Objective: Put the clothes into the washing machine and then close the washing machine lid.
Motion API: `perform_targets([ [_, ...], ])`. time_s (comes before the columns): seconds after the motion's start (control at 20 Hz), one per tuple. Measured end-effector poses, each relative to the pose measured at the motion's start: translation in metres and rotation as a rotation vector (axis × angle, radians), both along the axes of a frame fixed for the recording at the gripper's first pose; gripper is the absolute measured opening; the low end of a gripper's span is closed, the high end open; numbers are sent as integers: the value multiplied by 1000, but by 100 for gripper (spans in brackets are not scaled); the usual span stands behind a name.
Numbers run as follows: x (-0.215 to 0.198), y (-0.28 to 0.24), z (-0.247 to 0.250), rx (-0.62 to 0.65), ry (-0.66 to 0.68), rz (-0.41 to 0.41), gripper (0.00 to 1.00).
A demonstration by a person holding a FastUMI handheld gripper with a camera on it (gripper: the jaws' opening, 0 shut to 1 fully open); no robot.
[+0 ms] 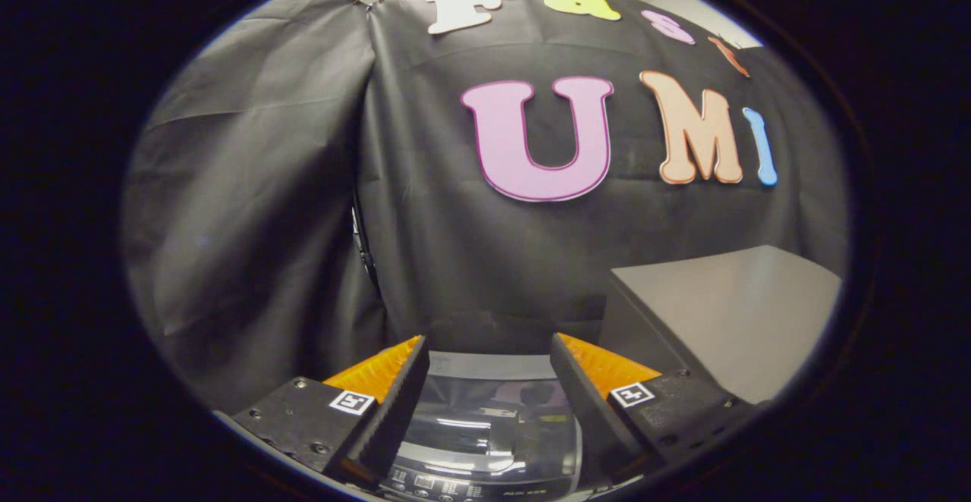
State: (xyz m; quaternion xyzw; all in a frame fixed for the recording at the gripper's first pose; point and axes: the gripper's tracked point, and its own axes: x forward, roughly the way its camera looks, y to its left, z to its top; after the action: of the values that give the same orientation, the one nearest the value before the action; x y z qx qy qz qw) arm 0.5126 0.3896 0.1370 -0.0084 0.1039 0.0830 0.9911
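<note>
My gripper (489, 350) is open, its two fingers spread wide with nothing held between them. Below and between the fingers lies the washing machine (485, 441), seen from above. Its dark glossy lid (485, 418) is down and reflects the booth. A control panel (447, 487) with buttons runs along the machine's near edge. No clothes are in sight.
A grey box-like surface (728, 312) stands just right of the washing machine, beyond my right finger. Black cloth walls (258, 221) close off the back and left of the booth, close behind the machine.
</note>
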Motion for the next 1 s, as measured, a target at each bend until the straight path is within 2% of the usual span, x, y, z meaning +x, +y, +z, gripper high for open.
perform_targets([
  [0.3,-33,-47,41,17,-83,-34,97],
  [0.6,-66,-112,59,36,-139,-85,97],
  [1.0,-130,-234,43,8,-207,-137,97],
])
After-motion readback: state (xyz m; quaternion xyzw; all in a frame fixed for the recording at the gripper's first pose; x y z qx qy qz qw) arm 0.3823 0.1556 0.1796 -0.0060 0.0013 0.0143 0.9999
